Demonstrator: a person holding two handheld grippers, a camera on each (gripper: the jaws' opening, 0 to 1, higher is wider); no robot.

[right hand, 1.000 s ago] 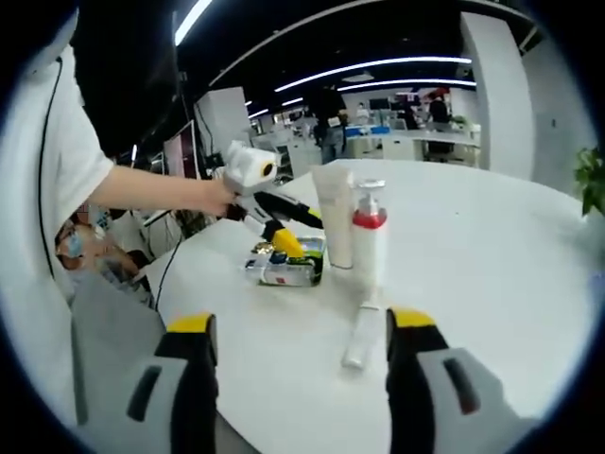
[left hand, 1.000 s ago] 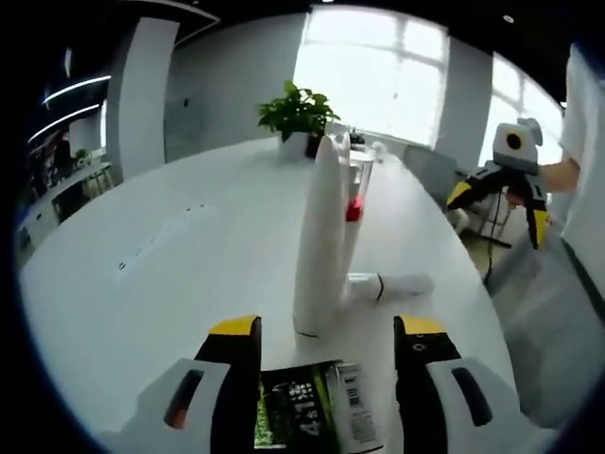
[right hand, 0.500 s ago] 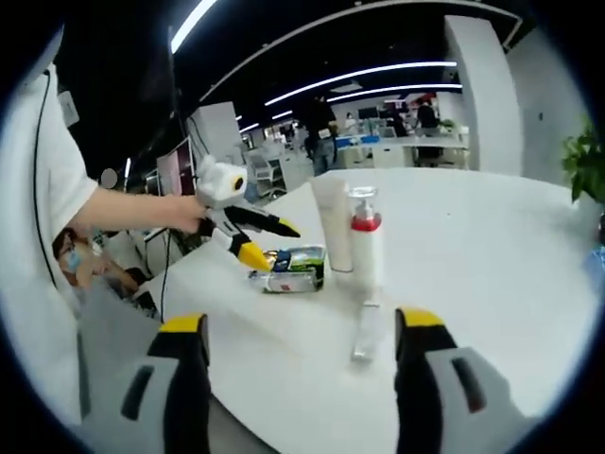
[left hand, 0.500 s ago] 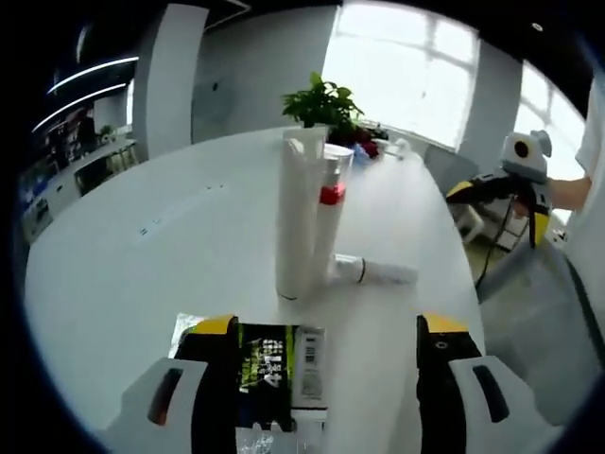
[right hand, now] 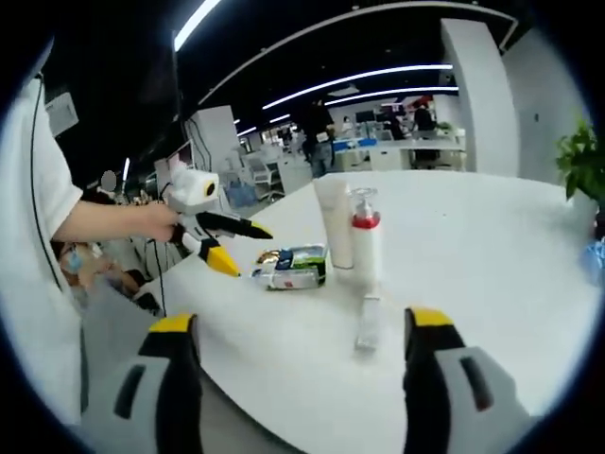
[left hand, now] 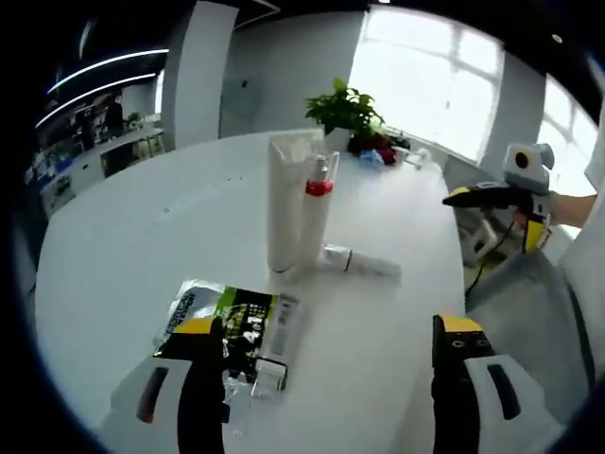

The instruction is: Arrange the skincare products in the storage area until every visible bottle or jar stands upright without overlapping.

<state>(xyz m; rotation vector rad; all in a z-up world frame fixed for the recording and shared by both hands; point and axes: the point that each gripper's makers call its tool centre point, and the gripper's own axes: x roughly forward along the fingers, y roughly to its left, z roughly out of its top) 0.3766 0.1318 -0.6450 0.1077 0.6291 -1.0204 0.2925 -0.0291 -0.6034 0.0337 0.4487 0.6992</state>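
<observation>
white desk [left hand: 142,246] carries 2 upright items touching: a tube [left hand: 283,199] and a red-collared pump bottle [left hand: 314,219]. a small bottle [left hand: 361,264] lies beside them, a sachet [left hand: 232,326] nearer. left gripper [left hand: 331,378] and right gripper [right hand: 298,364] jaws apart, empty.

The left gripper view looks down along its own wide-apart jaws from one edge of the white table [left hand: 123,255], toward the windows. The right gripper view faces in from another edge, toward the office beyond. Both share the upright tube [left hand: 282,200] [right hand: 333,222] and pump bottle [left hand: 315,219] [right hand: 365,238], ahead of each pair of jaws.
</observation>
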